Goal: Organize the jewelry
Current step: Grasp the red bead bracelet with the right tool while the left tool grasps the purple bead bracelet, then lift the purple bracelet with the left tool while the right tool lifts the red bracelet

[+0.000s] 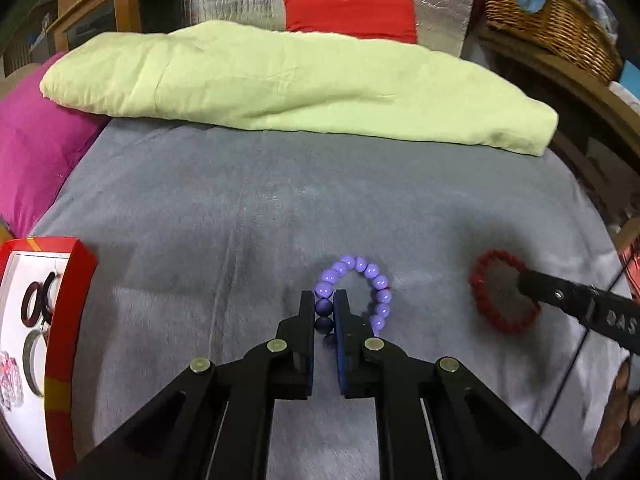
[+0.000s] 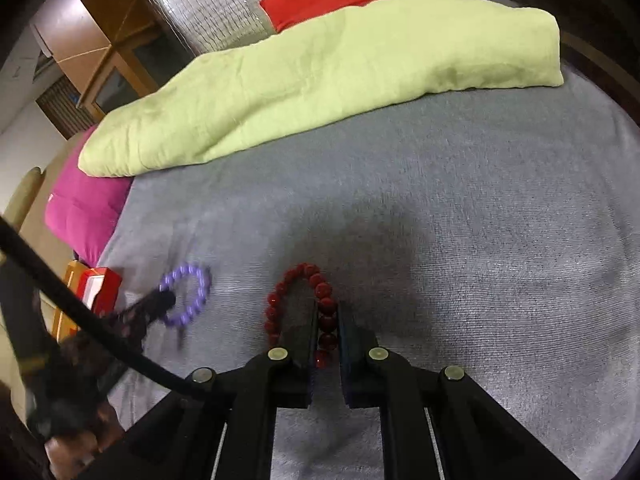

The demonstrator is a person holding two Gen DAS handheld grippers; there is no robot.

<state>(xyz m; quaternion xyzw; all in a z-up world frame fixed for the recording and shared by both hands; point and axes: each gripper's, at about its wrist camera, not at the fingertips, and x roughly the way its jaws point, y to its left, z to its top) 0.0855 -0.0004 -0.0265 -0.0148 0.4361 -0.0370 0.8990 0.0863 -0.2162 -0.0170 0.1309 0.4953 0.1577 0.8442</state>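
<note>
A purple bead bracelet [image 1: 370,280] hangs over the grey blanket, and my left gripper [image 1: 324,300] is shut on its near beads. The same purple bracelet [image 2: 188,296] shows blurred at the left of the right wrist view, in the left gripper [image 2: 160,302]. A dark red bead bracelet [image 2: 296,292] is pinched between the pads of my right gripper [image 2: 328,310], which is shut on it. In the left wrist view the red bracelet [image 1: 486,280] hangs at the right, held by the right gripper [image 1: 528,284].
A red jewelry box [image 1: 66,312] with a white inside holds rings and bangles at the left edge. A folded green blanket [image 1: 280,80], a pink pillow [image 1: 36,160] and a red pillow [image 1: 352,16] lie beyond. A wicker basket [image 1: 552,20] sits far right.
</note>
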